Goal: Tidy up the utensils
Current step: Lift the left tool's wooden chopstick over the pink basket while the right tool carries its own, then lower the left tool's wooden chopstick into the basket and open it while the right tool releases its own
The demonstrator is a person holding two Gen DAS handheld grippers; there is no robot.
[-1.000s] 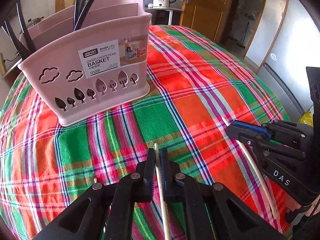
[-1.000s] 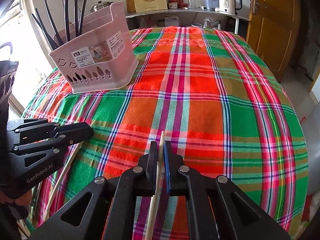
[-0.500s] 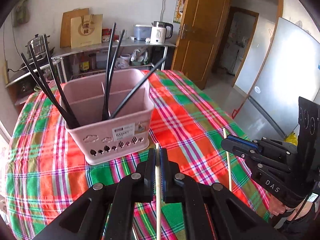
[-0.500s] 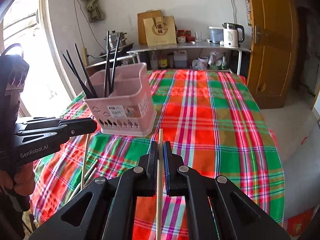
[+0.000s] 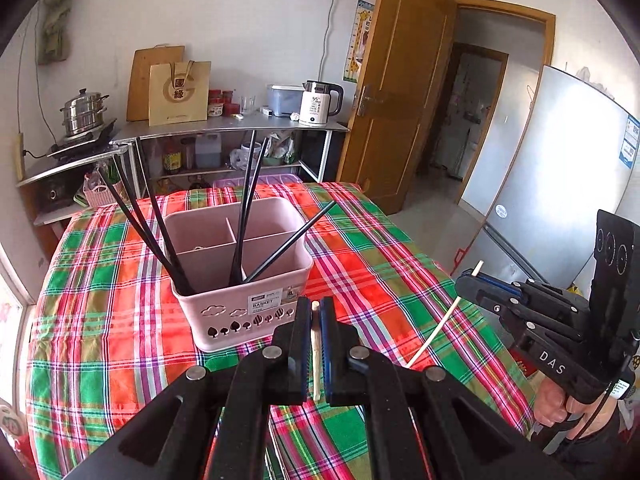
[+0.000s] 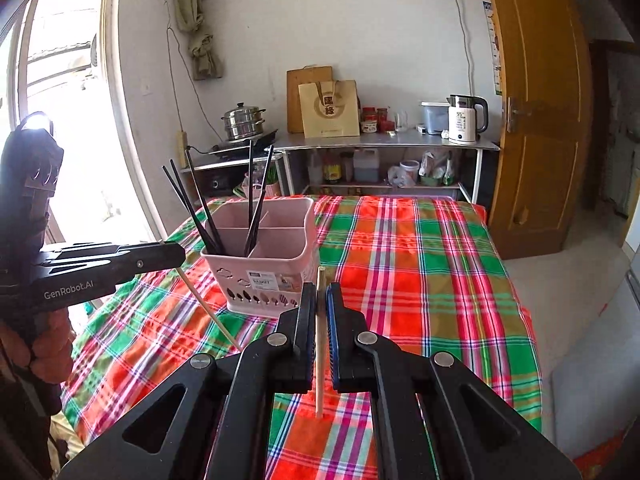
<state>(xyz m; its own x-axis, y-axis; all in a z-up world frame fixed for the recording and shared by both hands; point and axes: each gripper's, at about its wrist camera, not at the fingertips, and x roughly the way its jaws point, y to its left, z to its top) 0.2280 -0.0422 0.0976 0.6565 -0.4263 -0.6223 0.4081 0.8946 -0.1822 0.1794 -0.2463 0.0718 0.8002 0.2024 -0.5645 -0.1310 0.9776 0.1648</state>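
Observation:
A pink divided basket (image 5: 224, 312) (image 6: 272, 268) stands on the plaid tablecloth (image 5: 380, 272) with several black chopsticks (image 5: 244, 216) (image 6: 200, 208) leaning out of its compartments. My left gripper (image 5: 316, 308) is shut on a pale wooden chopstick (image 5: 316, 352), held in the air in front of the basket. In the right wrist view the left gripper (image 6: 178, 254) is left of the basket, its chopstick (image 6: 208, 308) slanting down. My right gripper (image 6: 320, 292) is shut on a second pale chopstick (image 6: 319, 344). From the left wrist view it (image 5: 468, 280) is off to the right, its stick (image 5: 436, 332) hanging down.
Behind the table a metal shelf holds a white kettle (image 5: 320, 104), a paper bag (image 5: 180, 92) and a steamer pot (image 5: 84, 110). A wooden door (image 5: 400, 100) and a fridge (image 5: 560, 180) are on the right. A bright window (image 6: 60, 120) is on the left.
Both grippers have risen from the tablecloth with their pale chopsticks and tilted upward. The basket now sits lower and farther off in both views.

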